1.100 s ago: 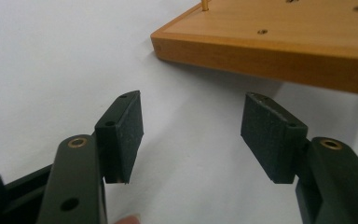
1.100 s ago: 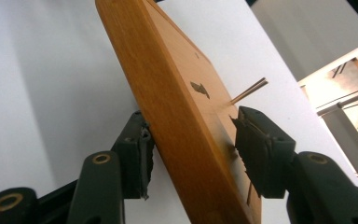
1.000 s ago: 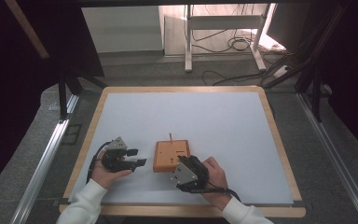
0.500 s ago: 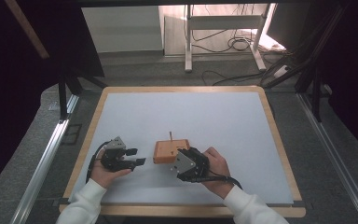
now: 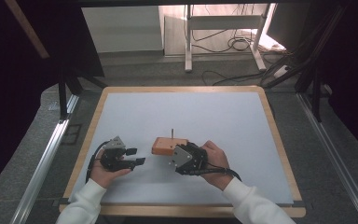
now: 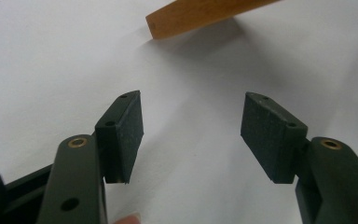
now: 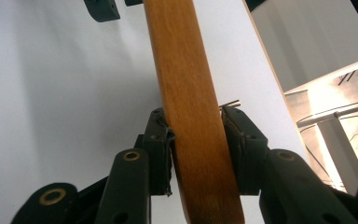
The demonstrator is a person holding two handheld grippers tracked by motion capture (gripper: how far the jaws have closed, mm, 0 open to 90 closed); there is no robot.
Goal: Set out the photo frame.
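Now the block (image 5: 169, 145) is clamped by the right gripper (image 5: 176, 157); it should be kept level while the wide-open left gripper (image 5: 135, 156) is brought in.

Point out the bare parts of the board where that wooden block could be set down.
The white board is bare across its whole far half, from the wooden rim back to the thin pin on the wooden block. Its right side beyond the right gripper is bare too. The near middle is crowded: the open left gripper sits just left of the block.
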